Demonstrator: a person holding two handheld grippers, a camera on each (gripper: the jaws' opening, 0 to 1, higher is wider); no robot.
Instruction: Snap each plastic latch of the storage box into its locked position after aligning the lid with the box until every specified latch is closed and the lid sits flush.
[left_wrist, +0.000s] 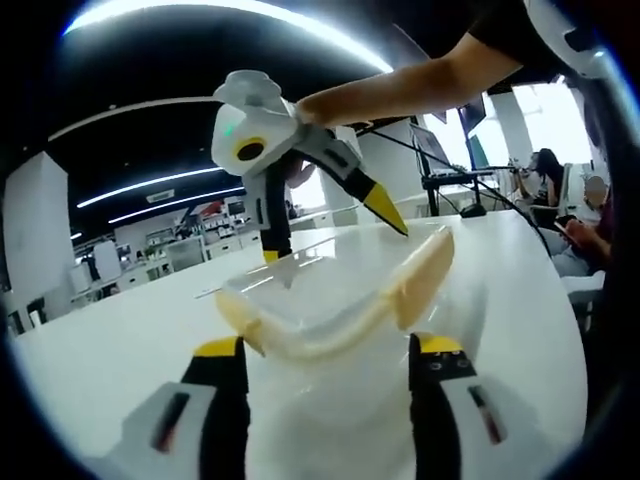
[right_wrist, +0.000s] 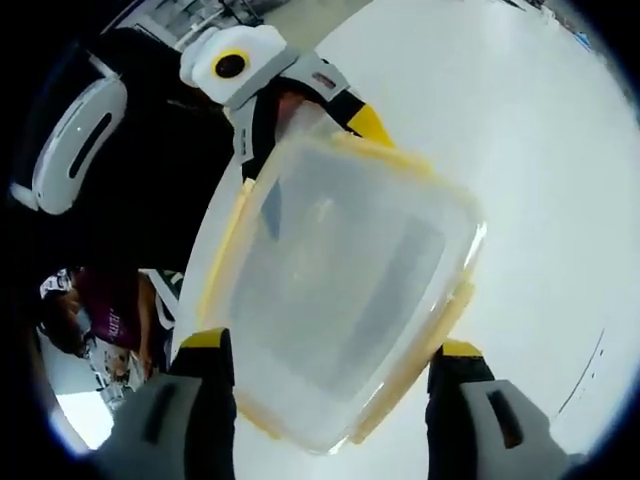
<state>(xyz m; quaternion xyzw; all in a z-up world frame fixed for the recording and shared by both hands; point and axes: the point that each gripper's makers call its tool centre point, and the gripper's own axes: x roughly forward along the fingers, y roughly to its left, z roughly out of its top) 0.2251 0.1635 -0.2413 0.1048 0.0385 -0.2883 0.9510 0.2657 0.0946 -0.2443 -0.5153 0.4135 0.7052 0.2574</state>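
Note:
A clear storage box with pale yellow latches sits on the white table. One latch sticks up at its right end. My left gripper stands open, its jaws flanking the box's near end. My right gripper comes in from above, open, its yellow tips spread over the far edge. In the right gripper view the translucent lid with its yellow rim lies between the wide jaws of my right gripper. My left gripper is at the box's far corner. Whether any jaw touches the box is unclear.
The table stretches wide around the box. A person's bare arm holds the right gripper. Another person sits past the table's right edge, near monitors on a stand. A seated person is beyond the table's edge.

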